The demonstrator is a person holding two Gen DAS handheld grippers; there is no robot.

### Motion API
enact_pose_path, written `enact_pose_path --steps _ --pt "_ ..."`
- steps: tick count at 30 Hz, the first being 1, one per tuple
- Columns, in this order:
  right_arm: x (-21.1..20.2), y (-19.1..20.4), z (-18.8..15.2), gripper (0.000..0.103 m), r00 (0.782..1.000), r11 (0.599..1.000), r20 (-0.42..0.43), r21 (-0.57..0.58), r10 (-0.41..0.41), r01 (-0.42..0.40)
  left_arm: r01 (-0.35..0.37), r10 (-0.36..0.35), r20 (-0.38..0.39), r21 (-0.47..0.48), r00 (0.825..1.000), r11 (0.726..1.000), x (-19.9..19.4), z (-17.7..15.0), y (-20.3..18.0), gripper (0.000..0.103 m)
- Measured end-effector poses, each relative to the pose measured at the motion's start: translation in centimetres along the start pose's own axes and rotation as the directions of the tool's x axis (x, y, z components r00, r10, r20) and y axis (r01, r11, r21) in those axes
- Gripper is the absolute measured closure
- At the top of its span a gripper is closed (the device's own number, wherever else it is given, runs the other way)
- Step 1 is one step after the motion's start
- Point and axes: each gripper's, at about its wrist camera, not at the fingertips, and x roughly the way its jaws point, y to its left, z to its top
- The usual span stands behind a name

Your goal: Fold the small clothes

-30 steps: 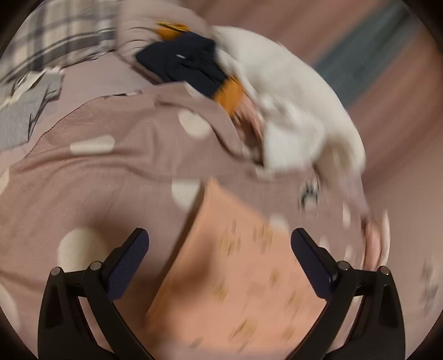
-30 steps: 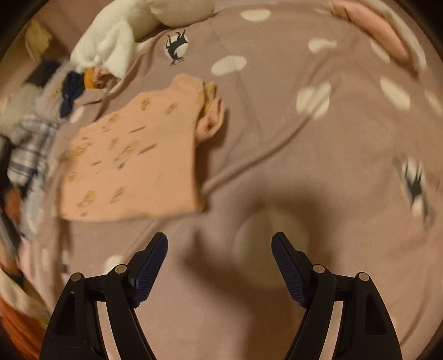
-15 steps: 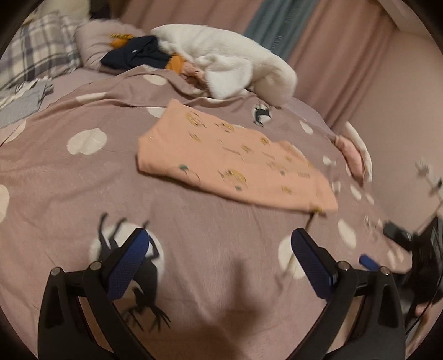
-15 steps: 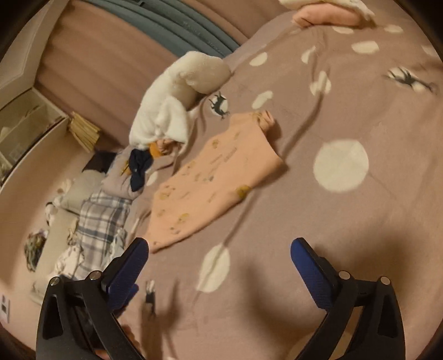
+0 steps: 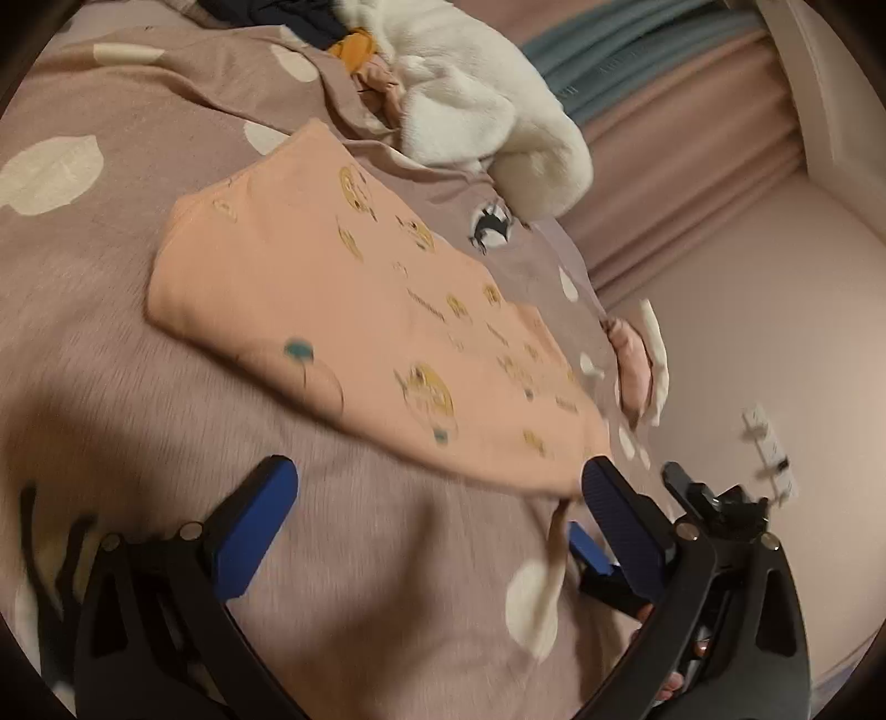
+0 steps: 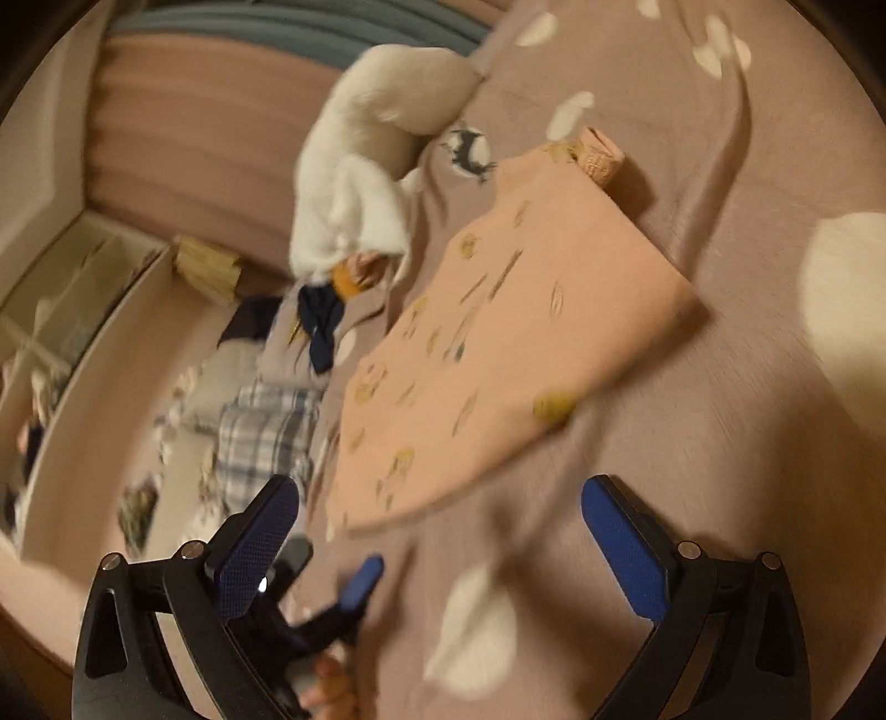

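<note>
A small peach garment [image 5: 354,310] with yellow prints lies folded flat on the mauve dotted bedspread [image 5: 111,387]; the right wrist view shows it too [image 6: 498,354]. My left gripper [image 5: 437,520] stands open just short of its near edge, nothing between its blue pads. My right gripper [image 6: 437,531] is open as well, close to the garment's near corner, with nothing in it. Each view catches the other gripper: the right one at the lower right of the left wrist view [image 5: 598,559], the left one at the bottom of the right wrist view [image 6: 354,587].
A white fluffy garment [image 5: 487,111] and dark and orange clothes [image 5: 343,39] are heaped at the far side of the bed. A pink and white folded pile [image 5: 637,365] sits near the bed's right edge. A plaid pillow [image 6: 266,432] and a shelf [image 6: 66,310] lie to the left.
Both grippers have come down closer to the peach garment, whose near edge now lies just beyond the fingertips. The right gripper's jaws stand wider than a second ago.
</note>
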Motion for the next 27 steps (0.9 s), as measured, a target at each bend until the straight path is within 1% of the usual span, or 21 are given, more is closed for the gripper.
enact_pose_path --steps 2,3,5,8,10,11,12,13,14,15,16,17,18,19,20,21,22,23,25,27 --pt "1.1 0.3 0.8 0.001 1.0 1.0 0.016 0.021 0.0 0.0 0.014 -0.014 -0.014 -0.011 1.0 1.0 1.3 1.2 0.1 0.001" --pt "1.6 0.3 1.1 0.001 1.0 1.0 0.013 0.024 0.006 -0.007 0.012 -0.013 -0.018 -0.017 1.0 1.0 1.6 1.4 0.3 0.001" --pt "2.6 0.1 1.4 0.001 1.0 0.999 0.011 0.043 -0.014 0.013 -0.009 0.008 -0.025 -0.044 1.0 0.999 2.5 2.5 0.3 0.001" --pt "3.6 0.4 2.0 0.001 0.999 0.998 0.003 0.044 -0.046 0.045 0.0 -0.004 -0.033 -0.117 0.999 0.993 3.9 4.7 1.0 0.001" --pt "4.8 0.3 3.0 0.001 0.998 0.997 -0.007 0.045 -0.068 0.068 -0.006 0.004 -0.008 -0.217 1.0 0.976 4.6 6.1 2.1 0.001" --pt "5.2 0.4 3.4 0.001 0.997 0.996 -0.013 0.049 -0.077 0.078 0.002 0.008 0.033 -0.295 0.999 0.955 4.7 6.8 2.6 0.002" --pt "5.6 0.4 3.7 0.001 0.997 0.995 -0.015 0.056 -0.082 0.082 0.01 0.009 0.054 -0.332 0.998 0.943 4.6 7.0 2.8 0.002" --pt "6.0 0.3 4.2 0.001 0.997 0.995 -0.013 0.06 -0.076 0.077 0.023 0.003 0.072 -0.356 0.997 0.934 4.8 7.3 3.0 0.002" --pt "6.4 0.2 4.7 0.001 0.997 0.995 -0.004 0.062 -0.073 0.073 0.026 0.003 0.08 -0.361 0.997 0.932 5.3 7.8 3.1 0.002" --pt "6.8 0.0 5.1 0.001 0.996 0.994 0.013 0.076 -0.083 0.082 0.011 0.016 0.074 -0.347 0.997 0.938 5.9 8.3 2.9 0.003" --pt "7.2 0.1 5.5 0.001 0.994 0.991 0.033 0.093 -0.1 0.097 -0.02 0.045 0.067 -0.327 0.997 0.945 6.5 8.7 2.6 0.006" --pt "7.7 0.3 5.8 0.001 0.994 0.991 0.035 0.088 -0.101 0.097 -0.051 0.074 0.065 -0.31 0.995 0.949 6.9 8.9 2.3 0.01" --pt "8.6 0.7 6.1 0.003 0.992 0.991 0.024 0.06 -0.122 0.12 -0.102 0.124 0.06 -0.284 0.99 0.953 7.5 9.1 2.0 0.033" --pt "9.3 1.0 6.2 0.008 0.985 0.985 0.02 0.026 -0.169 0.168 -0.158 0.177 0.05 -0.26 0.983 0.953 8.0 9.2 2.1 0.075" --pt "9.8 1.4 6.2 0.03 0.973 0.973 0.025 -0.017 -0.229 0.229 -0.219 0.235 0.038 -0.242 0.971 0.945 8.6 9.0 2.5 0.09" --pt "10.3 1.6 6.0 0.067 0.958 0.956 0.031 -0.063 -0.284 0.286 -0.202 0.221 0.052 -0.251 0.974 0.947 8.8 8.7 3.5 0.09" --pt "10.6 1.0 5.9 0.085 0.946 0.943 0.029 -0.079 -0.322 0.323 -0.151 0.177 0.069 -0.282 0.982 0.948 8.5 8.7 4.2 0.092" --pt "10.4 -0.1 5.8 0.091 0.959 0.959 0.032 -0.04 -0.28 0.281 -0.138 0.162 0.055 -0.306 0.985 0.942 8.4 8.9 4.4 0.092" --pt "9.4 -1.6 5.9 0.092 0.983 0.982 0.024 0.048 -0.184 0.183 -0.137 0.153 0.022 -0.331 0.988 0.933 8.2 9.2 4.2 0.094" --pt "8.6 -1.7 5.9 0.092 0.988 0.985 -0.005 0.082 -0.155 0.155 -0.145 0.163 0.025 -0.332 0.986 0.932 7.5 8.7 3.6 0.094"
